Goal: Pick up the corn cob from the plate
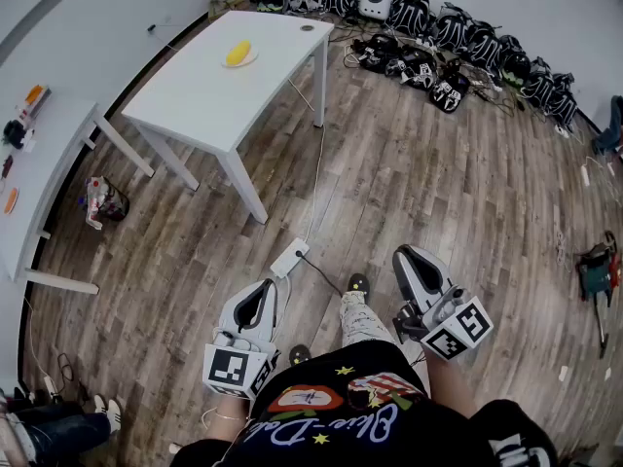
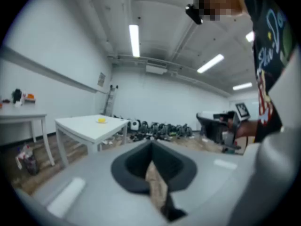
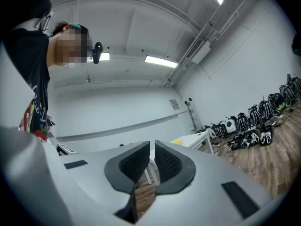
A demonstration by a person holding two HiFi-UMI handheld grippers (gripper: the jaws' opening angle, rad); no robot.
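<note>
A yellow corn cob (image 1: 238, 53) lies on a small plate (image 1: 249, 60) near the far end of a white table (image 1: 209, 86), well ahead of me across the floor. The left gripper view shows the corn cob (image 2: 101, 120) as a small yellow spot on that table (image 2: 87, 126); the right gripper view catches the corn cob (image 3: 178, 141) too. My left gripper (image 1: 265, 286) and right gripper (image 1: 404, 254) hang close to my body, far from the table. On each gripper (image 2: 151, 145) (image 3: 152, 146) the pads meet with nothing between them.
A row of black backpacks and gear (image 1: 458, 37) lines the far wall. A second white table (image 1: 44, 178) with small items stands at the left. On the wooden floor lie a power strip (image 1: 289, 258) with its cable, a bag (image 1: 102, 200) and a tool (image 1: 596, 270).
</note>
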